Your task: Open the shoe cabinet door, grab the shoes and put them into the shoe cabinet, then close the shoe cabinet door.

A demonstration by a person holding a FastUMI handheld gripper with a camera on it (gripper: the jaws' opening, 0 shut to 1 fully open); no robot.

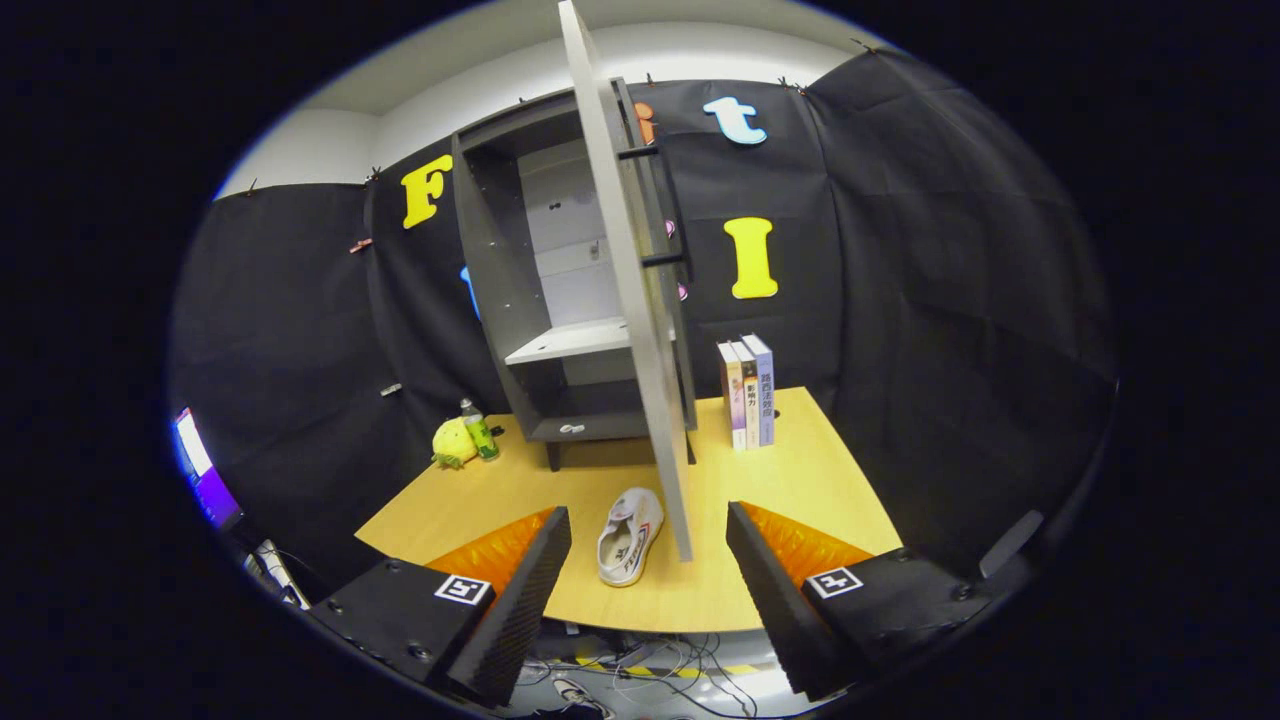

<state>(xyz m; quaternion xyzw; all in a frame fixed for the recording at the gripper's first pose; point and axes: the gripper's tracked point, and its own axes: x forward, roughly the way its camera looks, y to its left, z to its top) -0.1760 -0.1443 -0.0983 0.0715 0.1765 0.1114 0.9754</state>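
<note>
Shoe cabinet door swung wide at frame centre frees the shelves; your claw gapes empty, framing the white sneaker on the counter.

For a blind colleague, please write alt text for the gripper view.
The open gripper hovers over a wooden table, with a white shoe lying just ahead between its fingers. Beyond the shoe stands a grey shoe cabinet with its door swung open, and three upright books beside it.
</note>
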